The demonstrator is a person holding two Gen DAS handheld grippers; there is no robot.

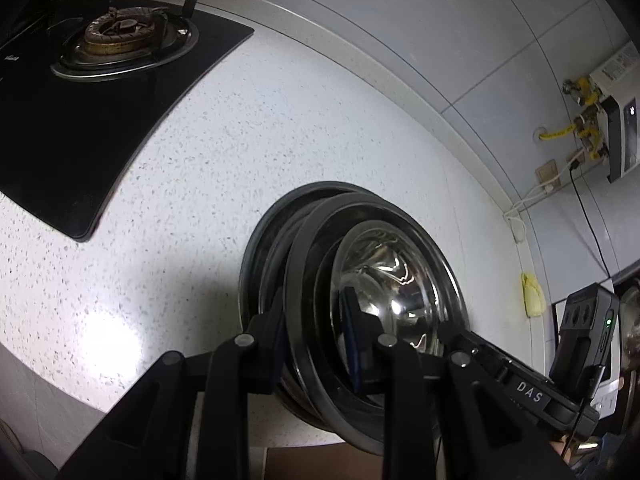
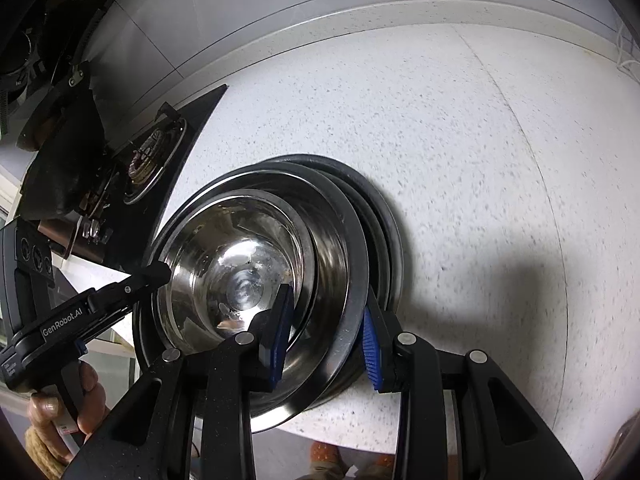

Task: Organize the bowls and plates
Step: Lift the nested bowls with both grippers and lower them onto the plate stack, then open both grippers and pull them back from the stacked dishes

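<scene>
A nested stack of steel bowls and plates [image 1: 392, 280] sits low at the front edge of the speckled white counter [image 1: 192, 200]; I cannot tell whether it rests on the surface. My left gripper [image 1: 314, 328] is shut on the stacked rims on one side, one finger outside and the blue pad [image 1: 352, 336] inside. In the right wrist view the same stack [image 2: 240, 264] has my right gripper [image 2: 326, 332] shut on the opposite rims, one blue pad [image 2: 280, 328] inside the bowl and the other outside. Each view shows the other gripper: the right gripper [image 1: 480, 348], the left gripper [image 2: 156, 272].
A black gas hob [image 1: 80, 112] with its burner [image 1: 120, 32] lies at the back left of the counter. The tiled wall [image 1: 400, 40] runs behind, with a water heater [image 1: 624, 120] and a yellow cloth [image 1: 532, 288] at the right. A hand [image 2: 60, 412] holds the left gripper's handle.
</scene>
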